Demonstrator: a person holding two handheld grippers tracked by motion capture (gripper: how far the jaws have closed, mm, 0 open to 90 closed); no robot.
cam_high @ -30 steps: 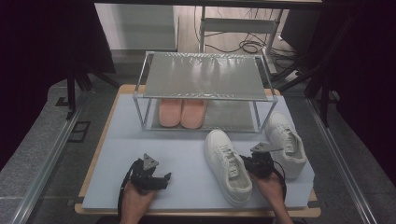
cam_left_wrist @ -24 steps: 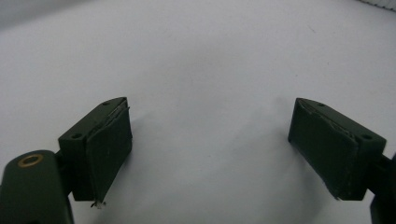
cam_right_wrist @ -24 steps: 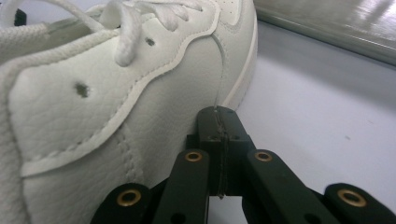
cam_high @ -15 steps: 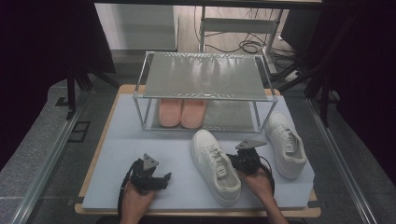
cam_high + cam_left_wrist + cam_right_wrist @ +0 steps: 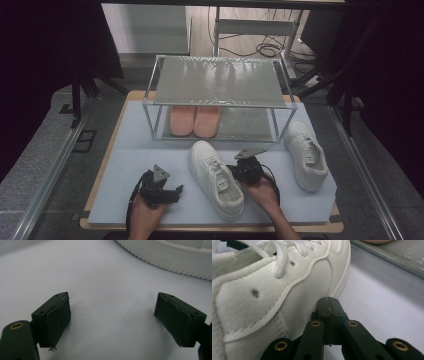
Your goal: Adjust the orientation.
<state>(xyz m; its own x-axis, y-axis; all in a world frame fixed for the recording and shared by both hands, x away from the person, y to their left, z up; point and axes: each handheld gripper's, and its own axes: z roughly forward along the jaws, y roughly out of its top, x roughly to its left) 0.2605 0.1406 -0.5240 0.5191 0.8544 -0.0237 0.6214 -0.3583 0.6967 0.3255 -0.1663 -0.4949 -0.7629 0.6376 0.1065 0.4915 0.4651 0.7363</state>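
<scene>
The right hand-held gripper (image 5: pixel 239 172) has its jaws fully closed with nothing between them, and in the right gripper view the shut tips (image 5: pixel 329 305) press against the side wall of the near shoe (image 5: pixel 216 179). That shoe lies on the tabletop (image 5: pixel 125 165) in front of the rack (image 5: pixel 216 80), between the two hands. Its long axis runs from the toe, near the rack's front edge, back to the heel at the person's side, tilted a little so that the heel sits further right. The shoe lies to the left of the right hand-held gripper, which touches it broadside near mid-length, so any push goes across the long axis, not along it.

The left hand-held gripper (image 5: pixel 167 192) rests low over the tabletop with its jaws wide apart and empty; in its own view the sole edge of the near shoe (image 5: pixel 175 257) passes ahead of it, apart from the pads. The right hand is the one in contact.

The second shoe (image 5: pixel 306 154) lies well to the right, by the rack's right leg. A pair of slippers (image 5: pixel 194 120) sits on the rack's lower shelf.

Judging by this, the work in hand is sliding the near shoe sideways into line before the rack.
</scene>
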